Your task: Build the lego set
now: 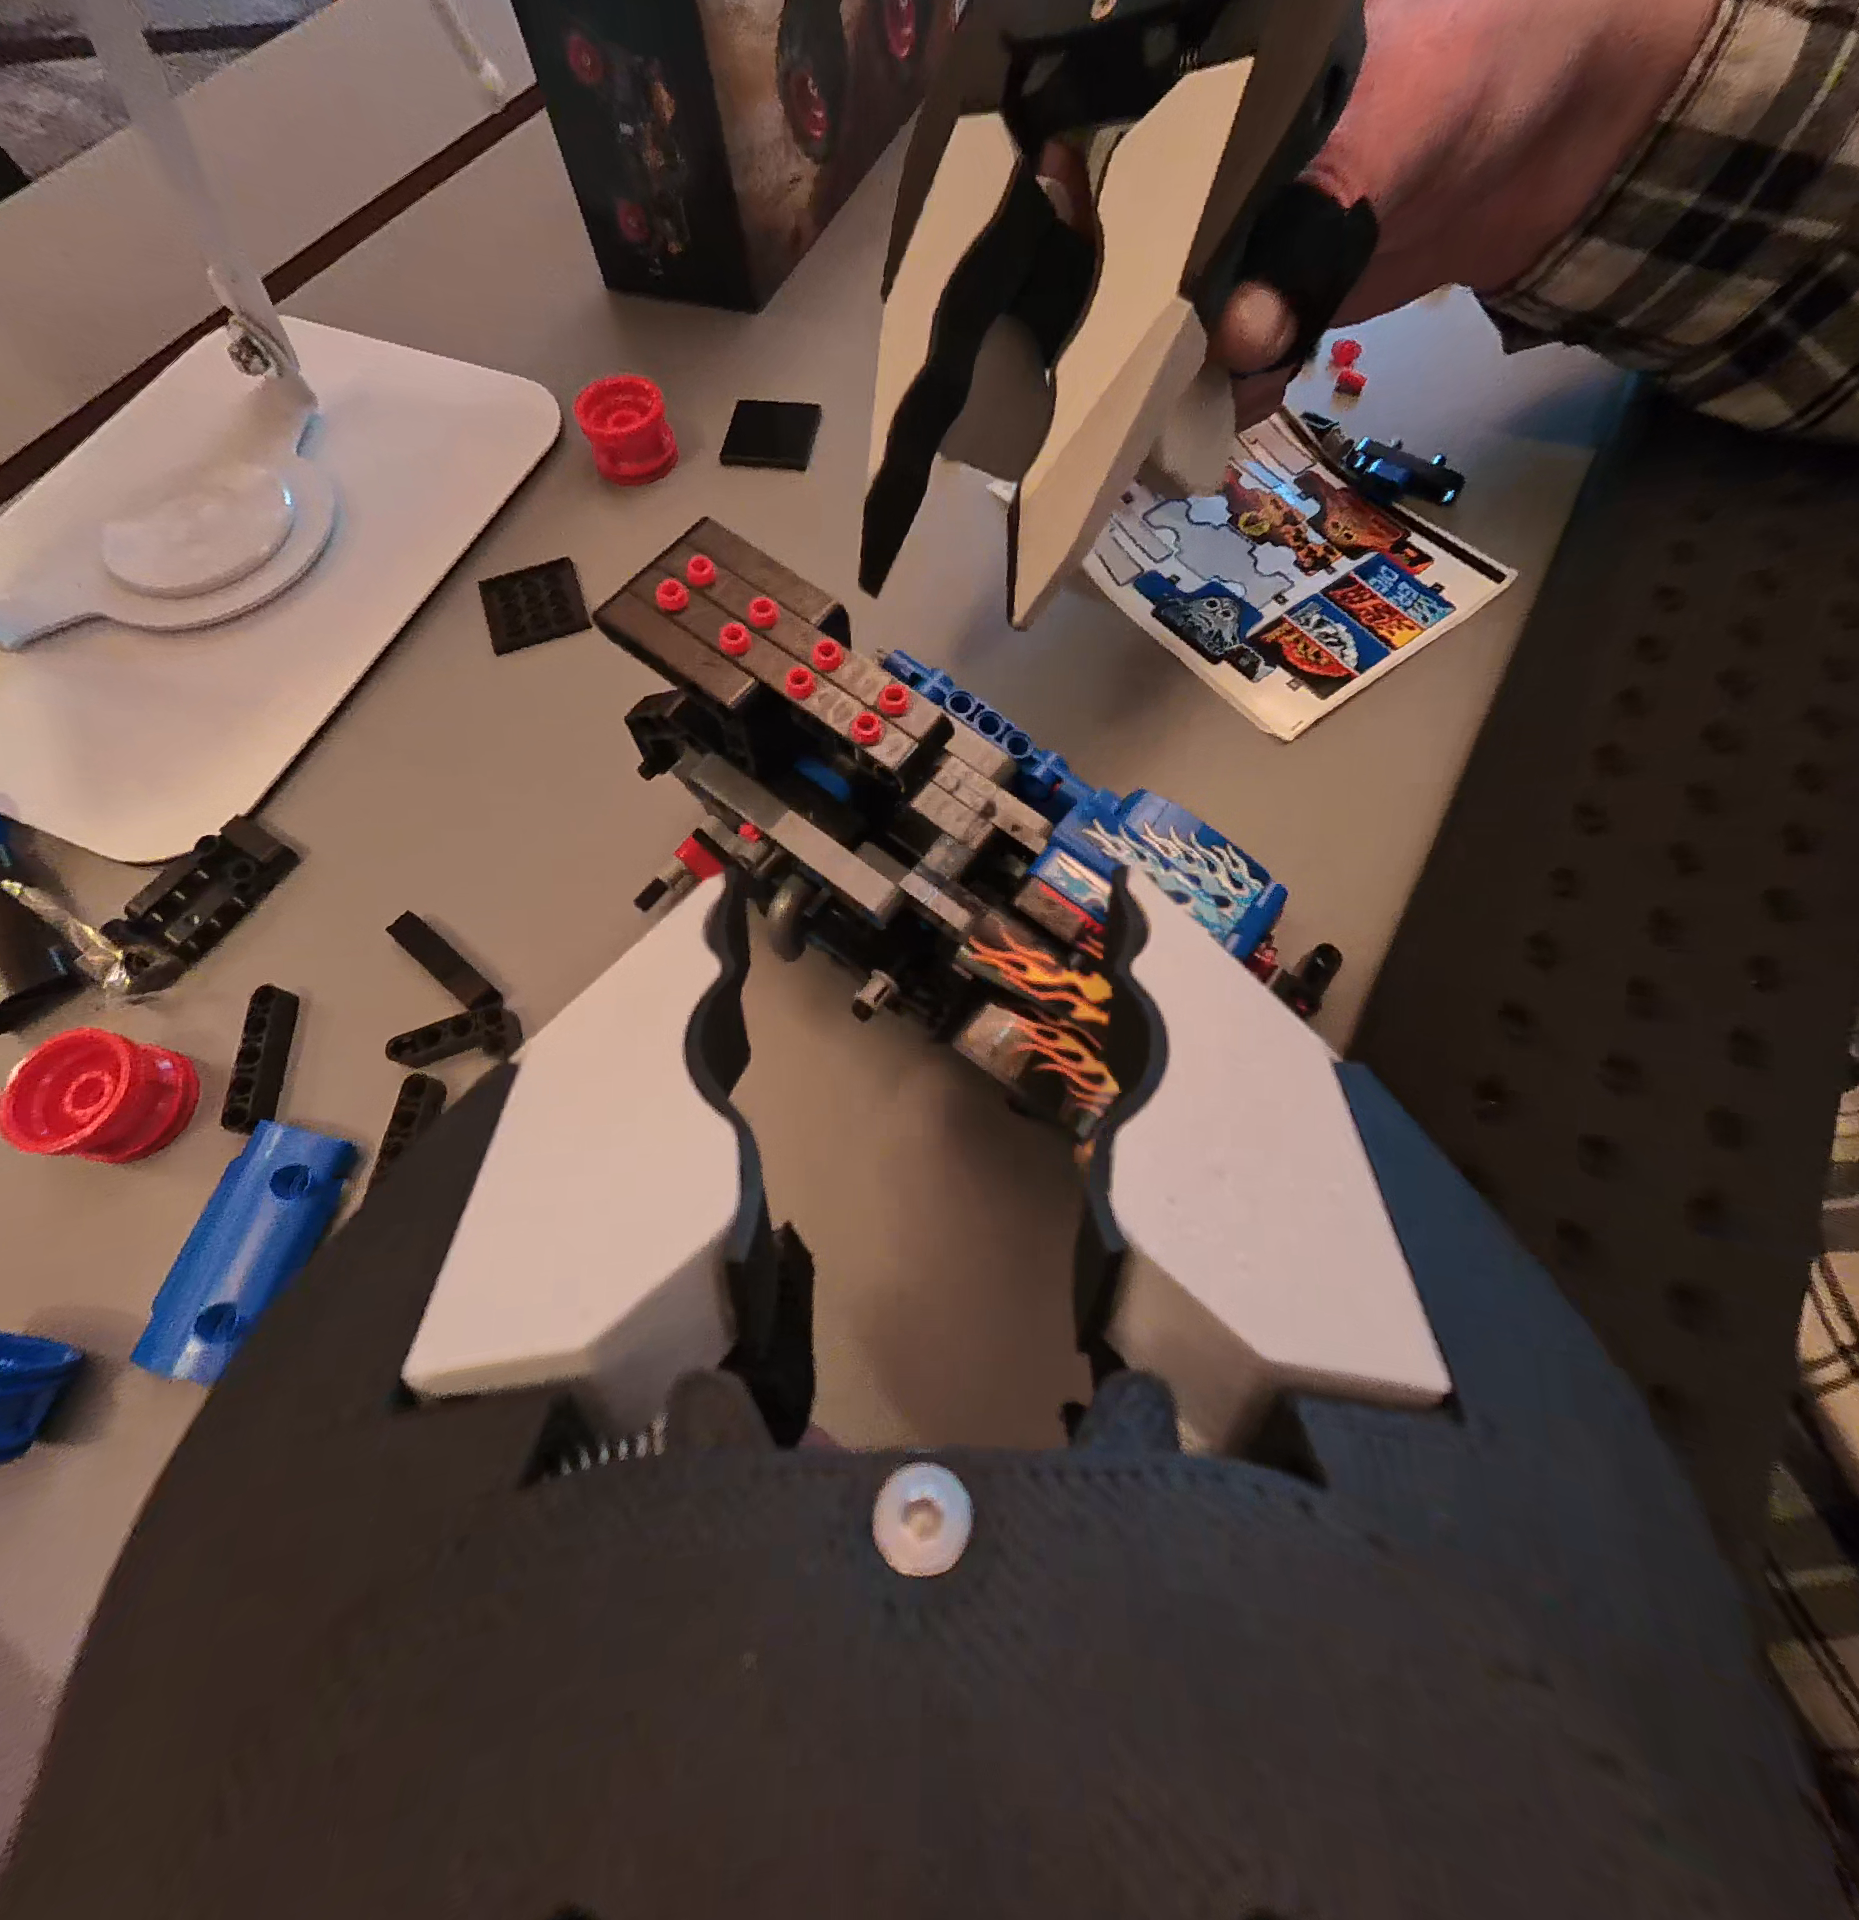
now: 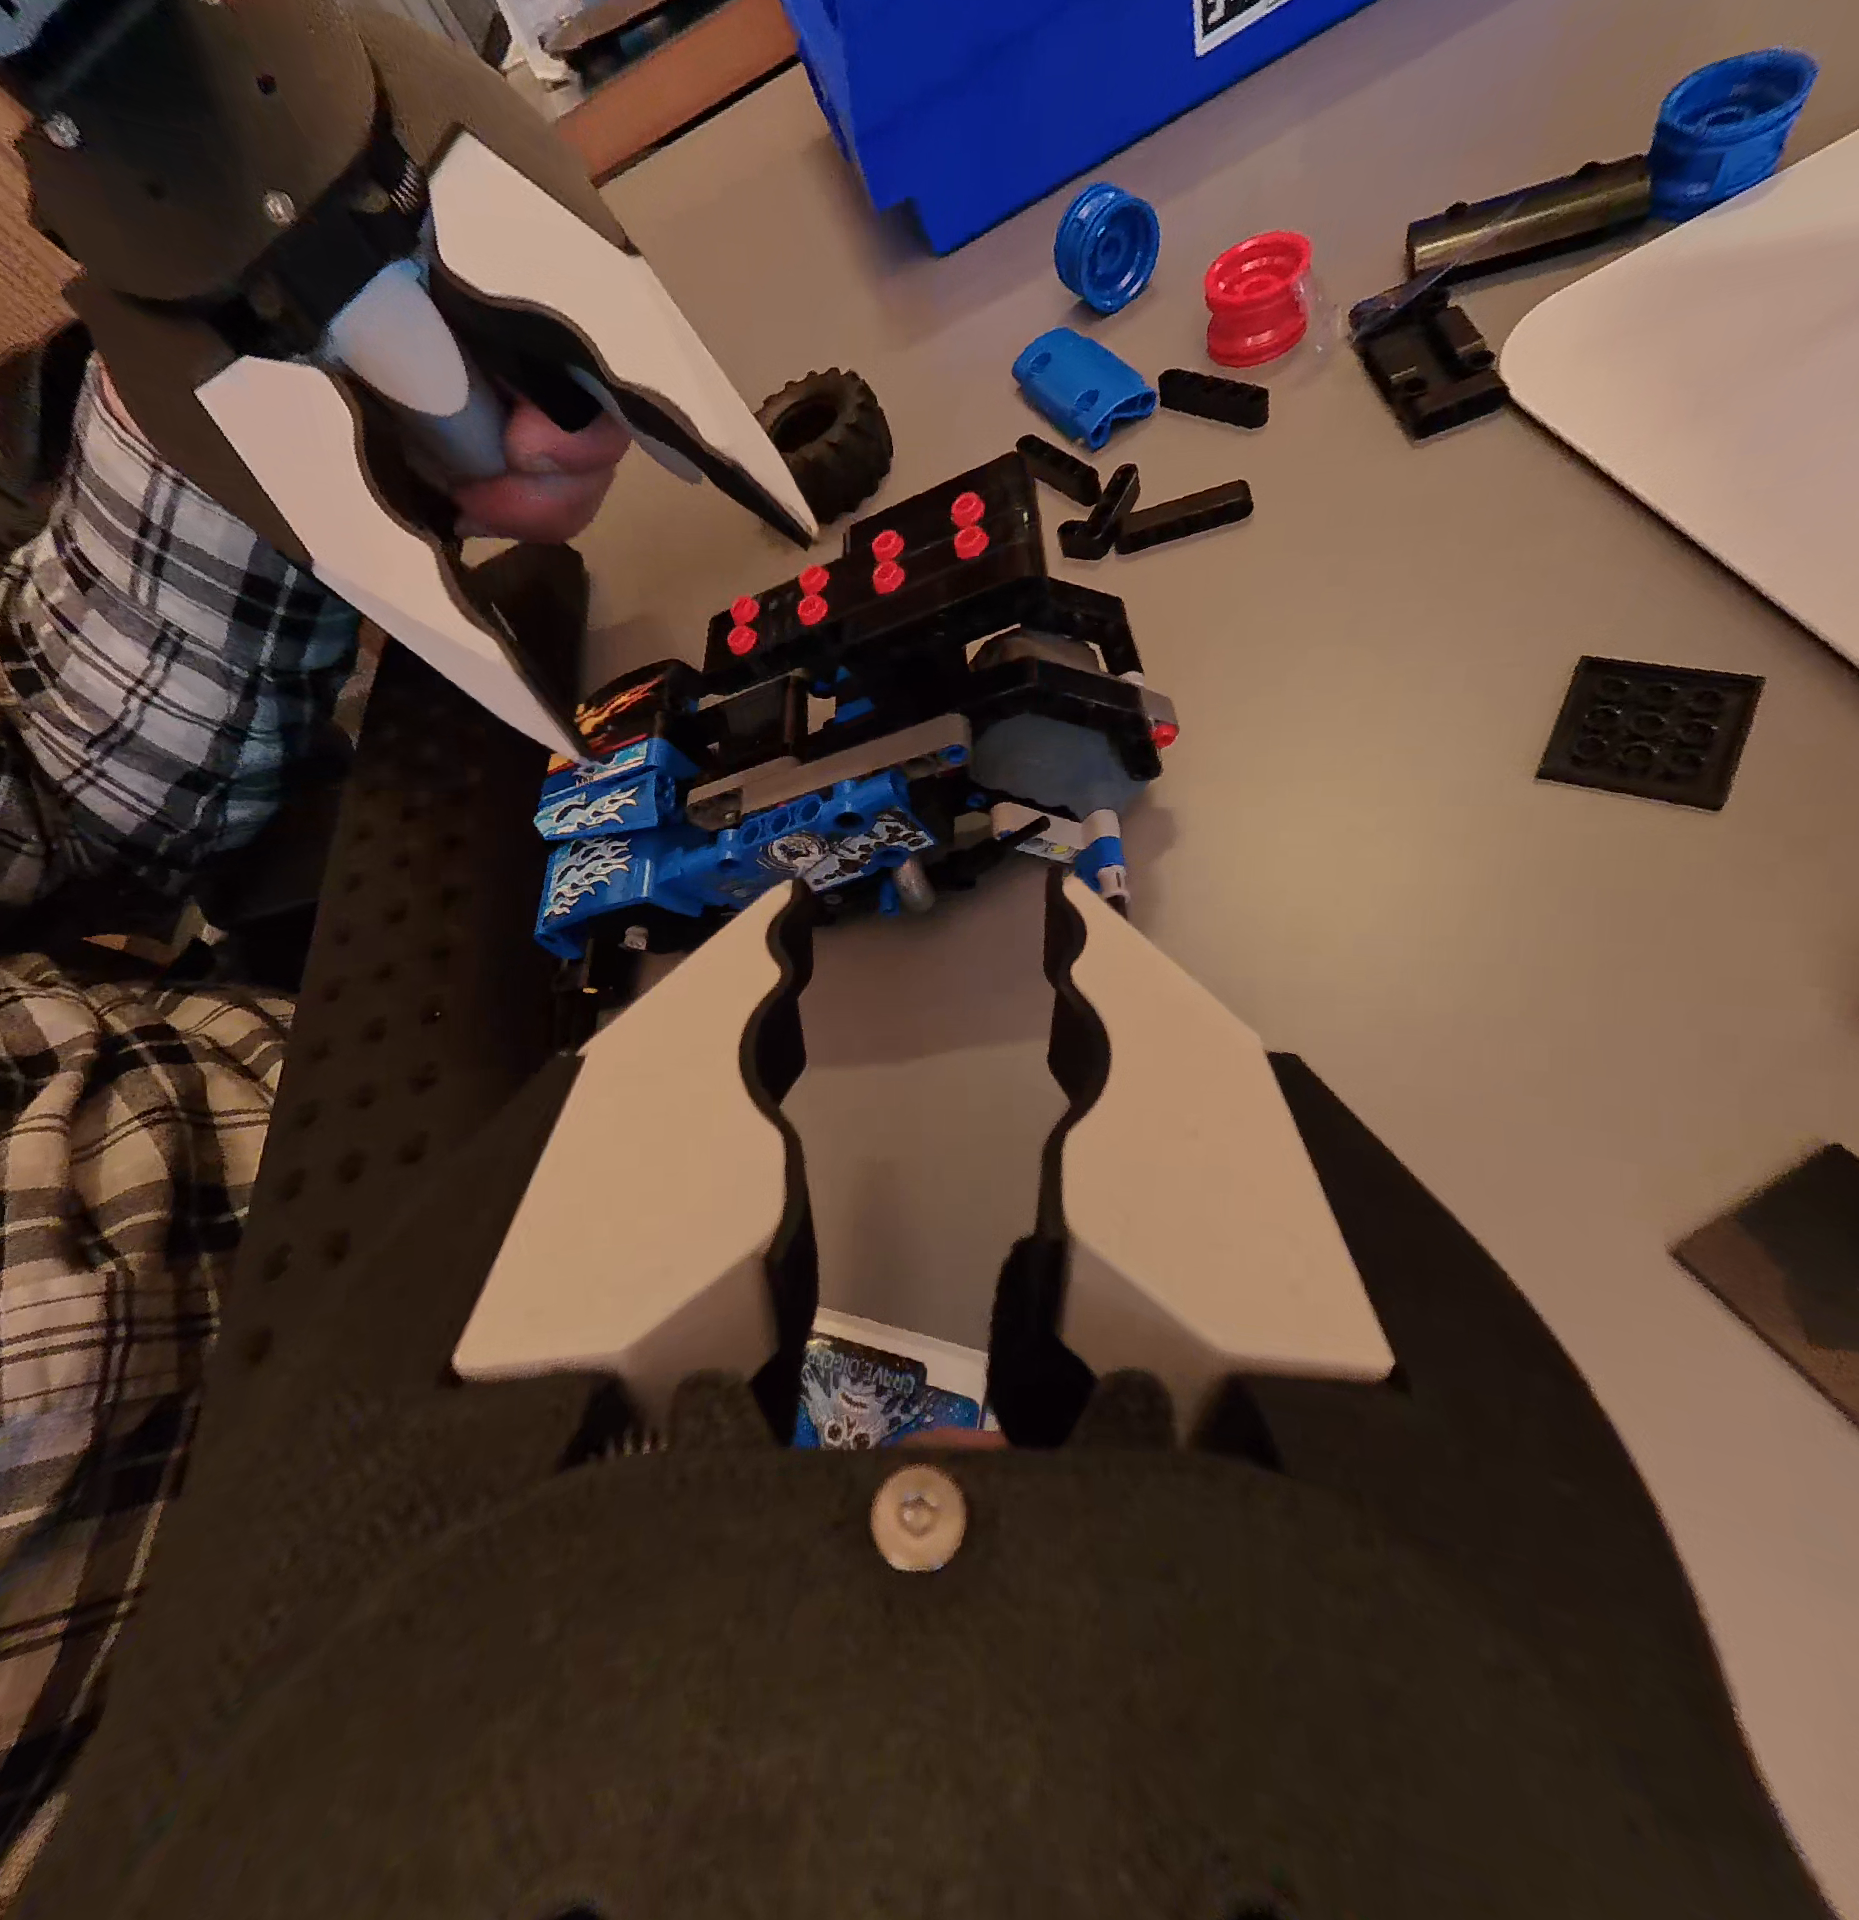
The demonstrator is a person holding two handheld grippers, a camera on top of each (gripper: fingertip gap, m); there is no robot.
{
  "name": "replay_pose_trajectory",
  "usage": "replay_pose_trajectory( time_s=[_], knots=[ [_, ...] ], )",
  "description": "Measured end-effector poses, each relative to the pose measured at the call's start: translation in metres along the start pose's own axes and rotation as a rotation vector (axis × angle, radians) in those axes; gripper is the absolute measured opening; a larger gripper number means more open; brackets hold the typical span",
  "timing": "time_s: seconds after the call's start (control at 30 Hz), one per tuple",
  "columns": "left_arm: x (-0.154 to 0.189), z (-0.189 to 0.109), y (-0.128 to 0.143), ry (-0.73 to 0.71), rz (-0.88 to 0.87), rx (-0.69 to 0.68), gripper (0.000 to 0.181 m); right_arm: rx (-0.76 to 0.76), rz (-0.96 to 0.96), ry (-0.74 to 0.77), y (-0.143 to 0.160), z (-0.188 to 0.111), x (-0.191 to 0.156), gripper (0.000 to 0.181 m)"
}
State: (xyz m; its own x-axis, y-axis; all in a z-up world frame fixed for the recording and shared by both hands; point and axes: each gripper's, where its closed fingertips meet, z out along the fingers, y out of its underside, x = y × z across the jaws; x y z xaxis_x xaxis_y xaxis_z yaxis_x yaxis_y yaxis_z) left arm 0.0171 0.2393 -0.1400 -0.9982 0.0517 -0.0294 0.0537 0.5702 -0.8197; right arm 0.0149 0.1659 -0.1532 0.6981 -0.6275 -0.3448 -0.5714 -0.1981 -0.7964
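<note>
Both tongs stand wide apart and hold nothing. The left gripper [image 1: 920,914] and right gripper [image 2: 920,904] hover near the half-built truck [image 1: 904,821] on the grey table [image 1: 509,748], loose parts lying to the left.

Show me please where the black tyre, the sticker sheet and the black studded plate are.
black tyre [image 2: 829,429]: right wrist view, on its knobbly tread.
sticker sheet [image 1: 1309,582]: left wrist view, on the printed middle of the sheet.
black studded plate [image 2: 1650,729]: right wrist view, on its studded top face.
</note>
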Motion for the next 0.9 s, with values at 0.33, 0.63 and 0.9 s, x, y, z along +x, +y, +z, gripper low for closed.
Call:
replay_pose_trajectory(
  time_s=[0.33, 0.63, 0.9],
  knots=[
    [0.006, -0.008, 0.015, 0.022, -0.057, 0.026, 0.064, -0.084, -0.1, -0.011, 0.014, 0.027, -0.02, 0.045],
    [0.008, -0.012, 0.018, 0.039, -0.061, 0.043, 0.065, -0.09, -0.097, -0.03, 0.017, 0.034, -0.025, 0.043],
    [0.023, -0.016, 0.036, 0.082, -0.039, -0.028, 0.067, -0.095, -0.116, -0.038, 0.018, 0.034, -0.028, 0.044]
  ],
)
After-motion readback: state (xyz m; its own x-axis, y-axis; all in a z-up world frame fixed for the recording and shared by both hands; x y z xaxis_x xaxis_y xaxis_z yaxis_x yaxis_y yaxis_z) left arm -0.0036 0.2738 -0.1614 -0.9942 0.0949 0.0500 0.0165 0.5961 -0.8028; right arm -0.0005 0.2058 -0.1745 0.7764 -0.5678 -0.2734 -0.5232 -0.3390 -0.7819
